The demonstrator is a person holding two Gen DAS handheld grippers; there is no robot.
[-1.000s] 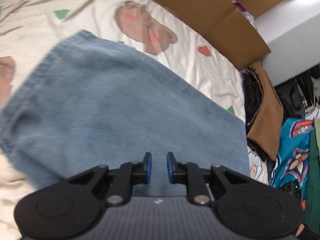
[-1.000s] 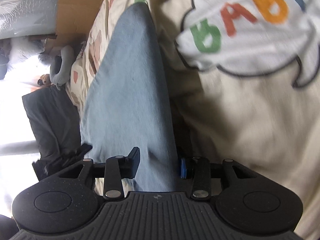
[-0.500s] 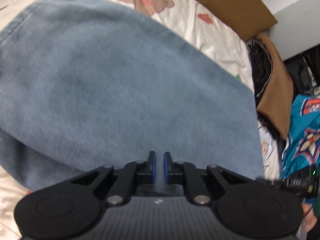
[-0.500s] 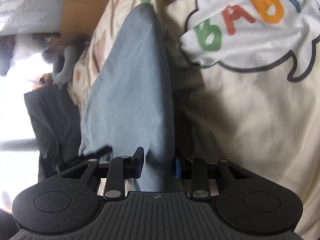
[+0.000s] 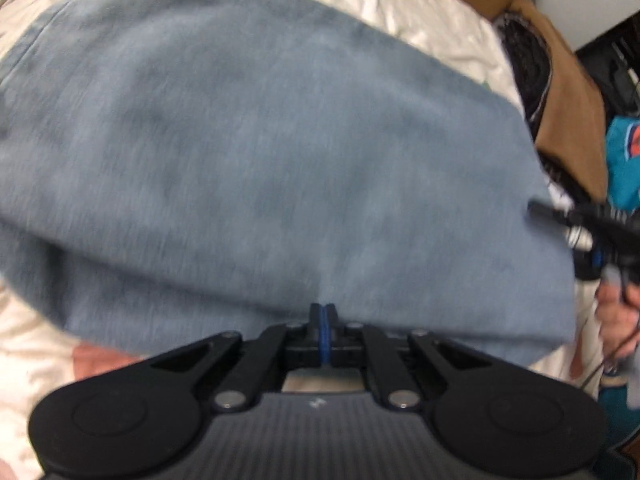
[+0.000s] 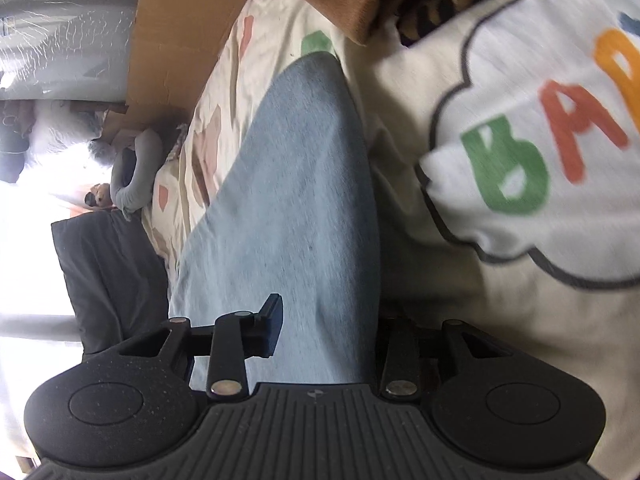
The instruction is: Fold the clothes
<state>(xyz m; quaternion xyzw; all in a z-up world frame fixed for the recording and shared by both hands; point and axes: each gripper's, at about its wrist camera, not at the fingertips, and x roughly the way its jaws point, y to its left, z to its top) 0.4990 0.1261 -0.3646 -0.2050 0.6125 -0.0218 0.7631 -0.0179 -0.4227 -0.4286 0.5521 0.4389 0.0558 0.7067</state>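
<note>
Presently: blue denim garment, spread on patterned bed sheet. Left tool clamped shut on its near edge. Right tool part-open astride the cloth; jaws just widened. Step: gripping edge. Next, likely: right pinch, then fold over.

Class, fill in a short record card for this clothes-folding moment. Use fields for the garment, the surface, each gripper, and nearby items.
garment: blue denim piece, spread flat
surface: cream patterned bedsheet
left gripper: jaws together at the denim's near edge; fabric pinch not clearly visible
right gripper: jaws just opened, denim between them
nearby items: cream top printed with coloured letters, cardboard box
</note>
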